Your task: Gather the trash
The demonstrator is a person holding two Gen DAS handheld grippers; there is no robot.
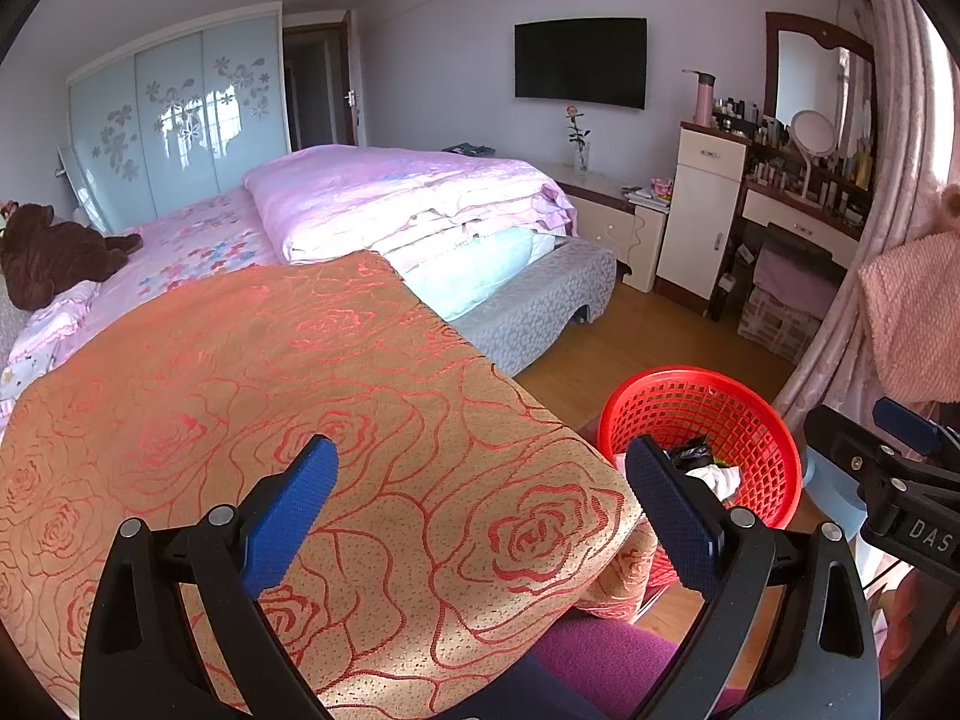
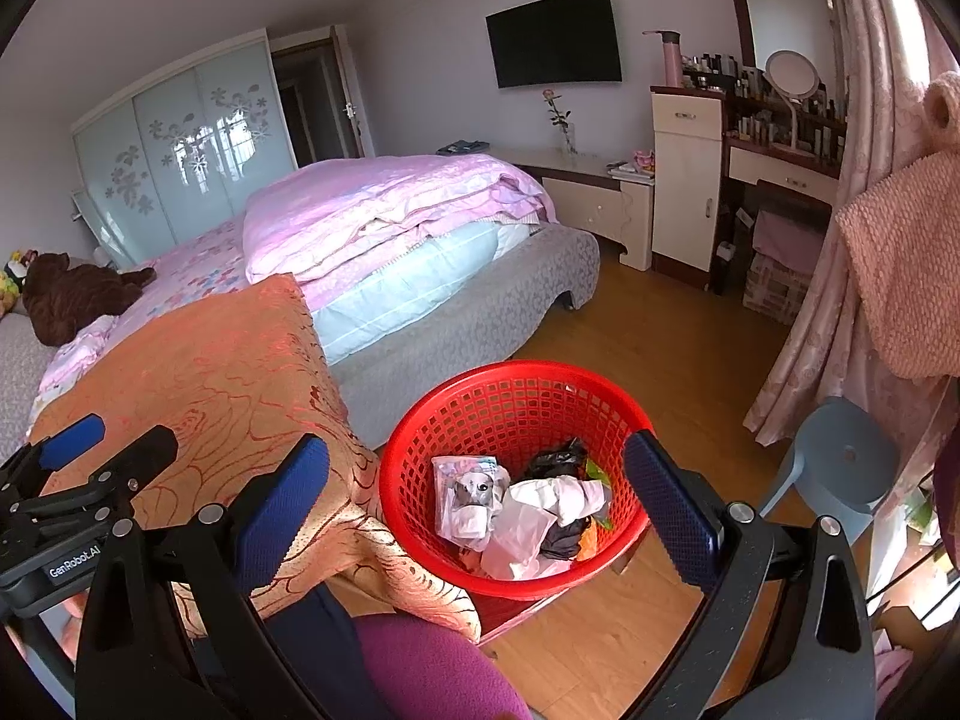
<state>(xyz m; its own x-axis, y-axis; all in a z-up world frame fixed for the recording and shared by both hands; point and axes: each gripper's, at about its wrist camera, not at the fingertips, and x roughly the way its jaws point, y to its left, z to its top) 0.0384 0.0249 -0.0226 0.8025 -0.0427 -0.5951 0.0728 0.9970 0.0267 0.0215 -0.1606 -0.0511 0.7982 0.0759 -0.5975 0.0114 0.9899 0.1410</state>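
Observation:
A red mesh basket [image 2: 510, 402] stands on the wooden floor beside a table under an orange rose-patterned cloth [image 1: 300, 390]. Inside lies crumpled trash [image 2: 522, 510]: white paper, a clear wrapper, black plastic and green scraps. My right gripper [image 2: 477, 501] hovers open above the basket, nothing between its blue fingers. My left gripper [image 1: 480, 504] stays open over the cloth's near corner, empty, with the basket [image 1: 750, 420] to its right. The right gripper's body [image 1: 900, 480] shows at the left wrist view's right edge, and the left gripper's body [image 2: 78, 480] at the right wrist view's left edge.
A bed [image 2: 420, 276] with folded pink quilts fills the middle. A grey plastic stool [image 2: 840, 462] stands right of the basket, by pink curtains [image 2: 798, 330]. A dressing table [image 2: 780, 168] with bottles lines the far wall. A purple seat cushion [image 2: 432, 660] lies close below the grippers.

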